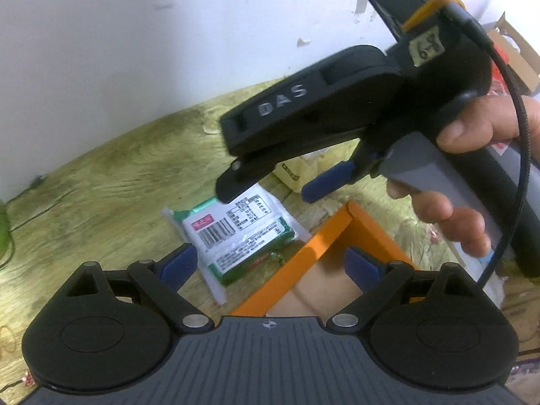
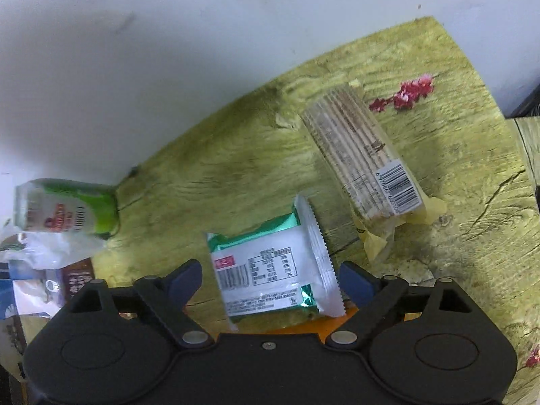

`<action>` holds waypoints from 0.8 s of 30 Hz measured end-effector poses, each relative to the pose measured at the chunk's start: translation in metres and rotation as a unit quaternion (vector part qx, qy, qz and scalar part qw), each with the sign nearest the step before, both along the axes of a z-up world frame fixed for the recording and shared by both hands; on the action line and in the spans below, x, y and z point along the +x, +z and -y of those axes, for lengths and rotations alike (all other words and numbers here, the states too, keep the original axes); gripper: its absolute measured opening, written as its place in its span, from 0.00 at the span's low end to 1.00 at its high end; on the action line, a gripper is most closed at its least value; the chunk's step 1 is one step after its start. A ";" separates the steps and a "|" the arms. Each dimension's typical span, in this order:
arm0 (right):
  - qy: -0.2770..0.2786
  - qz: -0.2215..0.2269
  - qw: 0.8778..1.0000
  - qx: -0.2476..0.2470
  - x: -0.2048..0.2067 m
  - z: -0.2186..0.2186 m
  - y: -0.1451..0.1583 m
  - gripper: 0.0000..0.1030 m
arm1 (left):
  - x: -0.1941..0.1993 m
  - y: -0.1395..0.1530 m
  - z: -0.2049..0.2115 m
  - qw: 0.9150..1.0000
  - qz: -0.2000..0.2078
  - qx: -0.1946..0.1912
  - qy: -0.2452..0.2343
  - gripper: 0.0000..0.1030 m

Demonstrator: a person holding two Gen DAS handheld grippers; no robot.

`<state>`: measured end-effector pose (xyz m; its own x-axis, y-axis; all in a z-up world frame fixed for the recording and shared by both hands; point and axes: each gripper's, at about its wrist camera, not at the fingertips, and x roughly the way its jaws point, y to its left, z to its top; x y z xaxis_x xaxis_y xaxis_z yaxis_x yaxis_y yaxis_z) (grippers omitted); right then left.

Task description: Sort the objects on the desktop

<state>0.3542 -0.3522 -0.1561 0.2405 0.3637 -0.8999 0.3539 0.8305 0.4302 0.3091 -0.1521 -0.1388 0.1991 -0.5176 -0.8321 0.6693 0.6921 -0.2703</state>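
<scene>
Nearest, left gripper [image 1: 270, 266]: jaws spread wide, nothing between the pads, poised over the corner of the orange box [image 1: 324, 236], whose cardboard floor shows bare. Right gripper [image 2: 270, 278]: jaws likewise spread, pinching nothing, hanging above the green-and-white snack packet [image 2: 270, 276]; a person's hand [image 1: 472, 141] grips its handle. The packet lies flat on the wood-grain tabletop [image 2: 219, 175], label side up, one sealed edge overlapping the box rim, not inside it. Beyond it, a long sleeve of crackers [image 2: 357, 148] lies slantwise towards the wall edge. At the left edge, a green-labelled can [image 2: 64, 206] lies on its side beside loose wrappers. Hazard, as judged: the slick, thin packet could slip or buckle between the pads; the two grippers, close together, could collide over the box.
</scene>
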 end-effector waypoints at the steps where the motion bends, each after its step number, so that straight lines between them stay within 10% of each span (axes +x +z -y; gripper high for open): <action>1: 0.001 -0.005 1.000 0.001 0.002 -0.001 -0.002 0.86 | 0.002 -0.002 0.002 1.000 -0.004 -0.001 0.000 0.92; 24: -0.015 -0.060 0.998 0.031 0.020 0.006 -0.032 0.96 | 0.014 -0.026 0.014 0.999 -0.041 -0.002 -0.011 0.93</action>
<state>0.3742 -0.3583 -0.1882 0.1436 0.4137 -0.8990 0.4298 0.7922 0.4332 0.3229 -0.1658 -0.1645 0.1187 -0.5244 -0.8432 0.6602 0.6760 -0.3274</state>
